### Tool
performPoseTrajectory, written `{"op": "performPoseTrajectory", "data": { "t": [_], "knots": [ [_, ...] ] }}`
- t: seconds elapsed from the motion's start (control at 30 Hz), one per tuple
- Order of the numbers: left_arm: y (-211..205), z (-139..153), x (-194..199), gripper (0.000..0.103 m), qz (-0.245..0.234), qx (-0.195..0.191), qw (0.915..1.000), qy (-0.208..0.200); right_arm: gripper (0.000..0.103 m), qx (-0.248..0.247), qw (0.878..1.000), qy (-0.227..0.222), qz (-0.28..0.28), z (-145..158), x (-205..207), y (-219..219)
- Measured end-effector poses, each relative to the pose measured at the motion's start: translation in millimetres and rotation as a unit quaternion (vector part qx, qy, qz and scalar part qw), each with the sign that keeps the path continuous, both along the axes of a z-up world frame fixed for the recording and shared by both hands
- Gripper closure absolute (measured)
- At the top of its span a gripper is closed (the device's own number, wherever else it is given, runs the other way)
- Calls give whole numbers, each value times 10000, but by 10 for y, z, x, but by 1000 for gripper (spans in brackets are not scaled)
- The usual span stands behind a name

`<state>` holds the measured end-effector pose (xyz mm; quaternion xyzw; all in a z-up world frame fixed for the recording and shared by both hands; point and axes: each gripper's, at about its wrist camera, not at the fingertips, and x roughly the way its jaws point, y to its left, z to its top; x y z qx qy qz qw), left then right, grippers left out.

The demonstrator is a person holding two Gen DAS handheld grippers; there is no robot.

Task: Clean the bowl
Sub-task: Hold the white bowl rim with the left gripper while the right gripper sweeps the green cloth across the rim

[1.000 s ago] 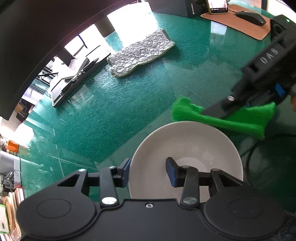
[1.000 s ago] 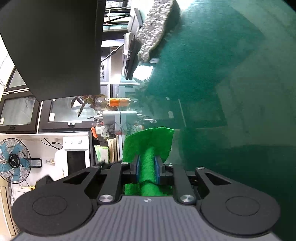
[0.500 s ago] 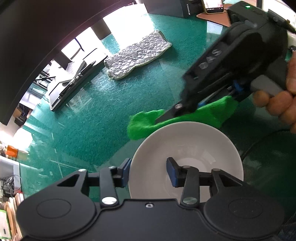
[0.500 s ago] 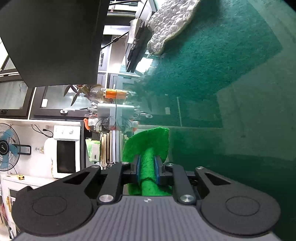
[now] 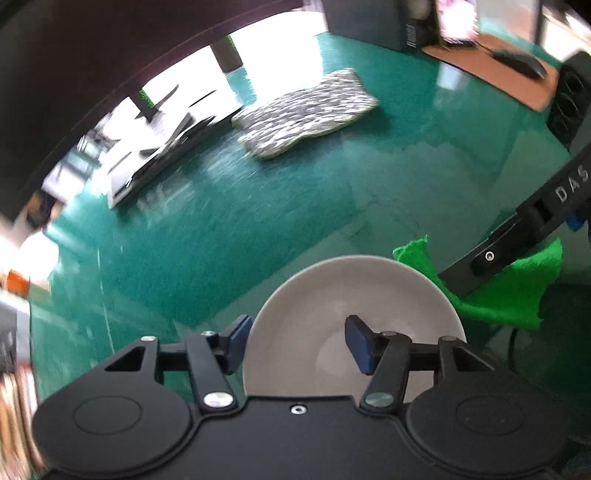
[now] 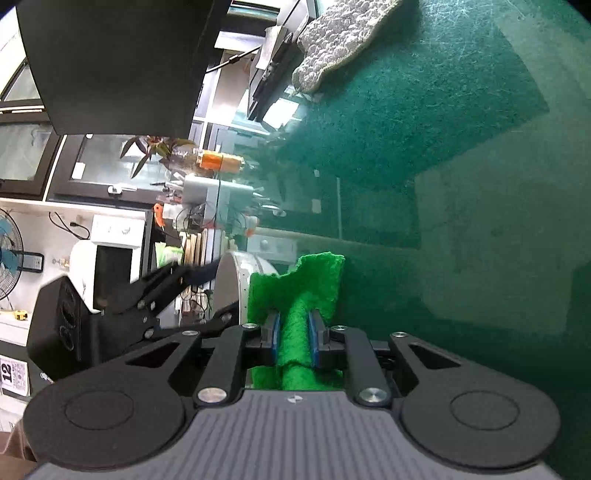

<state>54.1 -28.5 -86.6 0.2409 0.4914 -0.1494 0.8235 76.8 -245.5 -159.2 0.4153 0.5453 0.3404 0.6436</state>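
Where bowl (image 5: 351, 295) sits, grey mat (image 5: 306, 110) beyond.

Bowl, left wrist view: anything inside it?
The bowl looks bare inside: plain white, no food or cloth visible. Its near part is hidden behind the left gripper, whose jaws are opening astride the rim.

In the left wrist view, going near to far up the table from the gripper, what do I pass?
left gripper, its jaws opening astride the white bowl's rim → white bowl → bare green table → grey patterned cloth → dark box at the far edge.
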Motion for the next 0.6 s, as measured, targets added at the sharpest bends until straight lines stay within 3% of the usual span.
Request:
{"op": "performPoseTrajectory", "data": {
  "t": [0.13,0.37,0.6],
  "knots": [
    [18,-18,-35,47,221,2,9998,6,86,80,9999,23,-145,11,-2,-5],
    [-126,-43,-10,49,-682,407,9964,-304,86,137,9995,-17,-291,31,208,75],
    [-158,-76,12,49,-933,491,9938,-362,86,149,9995,-60,-286,-16,505,324]
  ]
}}
